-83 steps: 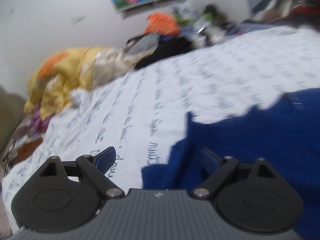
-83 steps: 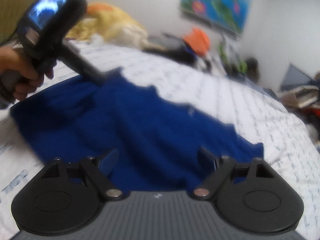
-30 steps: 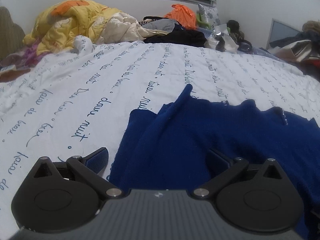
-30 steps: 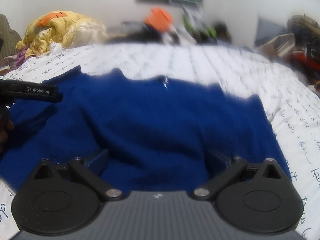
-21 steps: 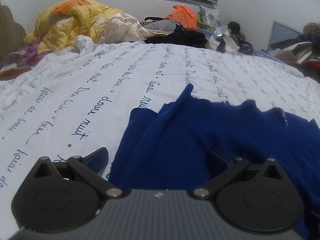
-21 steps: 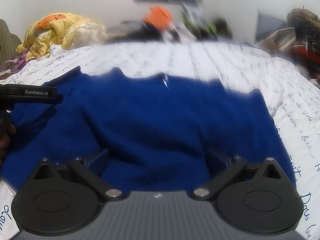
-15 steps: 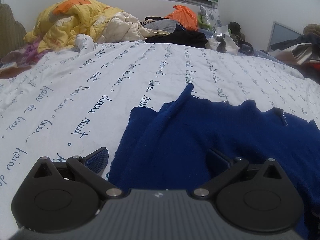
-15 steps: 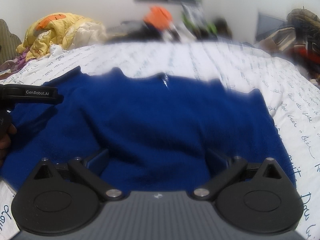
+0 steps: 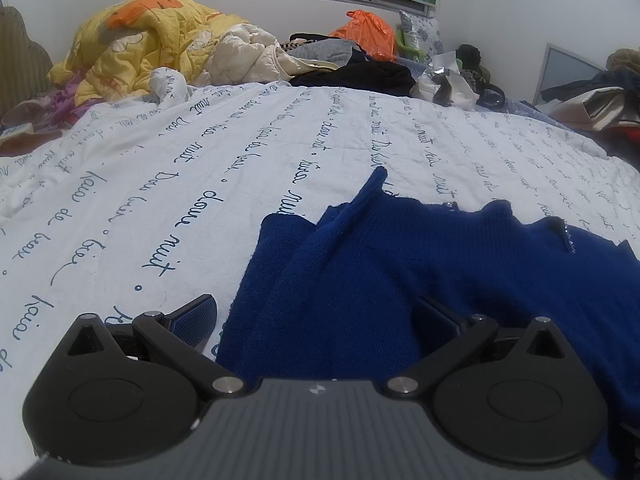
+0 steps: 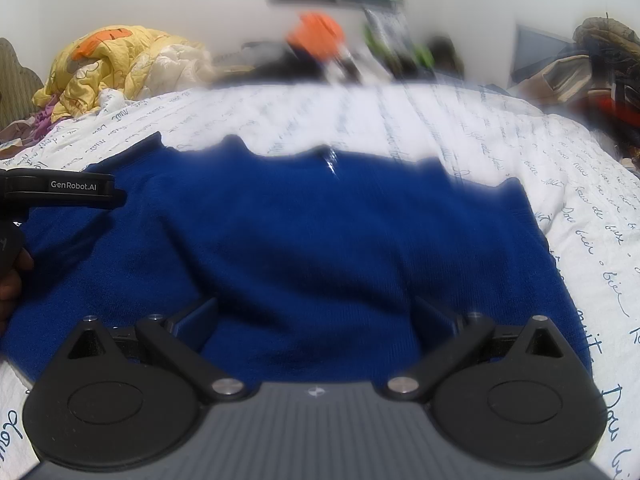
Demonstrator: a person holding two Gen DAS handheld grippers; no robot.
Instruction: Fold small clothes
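Note:
A dark blue knit sweater (image 9: 400, 280) lies spread on the white bedsheet (image 9: 180, 184), and it fills the middle of the right wrist view (image 10: 320, 248). My left gripper (image 9: 316, 316) is open over the sweater's near left edge, one finger above the sheet, the other above the knit. My right gripper (image 10: 316, 316) is open just above the sweater's near hem, holding nothing. A rumpled strip of fabric (image 9: 360, 200) sticks up near the sweater's left shoulder. The other hand-held gripper (image 10: 64, 190) juts in at the left of the right wrist view.
A yellow quilt (image 9: 152, 44) is piled at the bed's far left. Dark clothes (image 9: 360, 74) and an orange bag (image 9: 368, 36) lie along the far edge. More clutter (image 9: 592, 100) sits at the right. A person's hand (image 10: 12, 280) shows at the left edge.
Since 2.8 s ago both grippers swung round to face the spread sweater. Over the last second nearly nothing moved, and both stay open.

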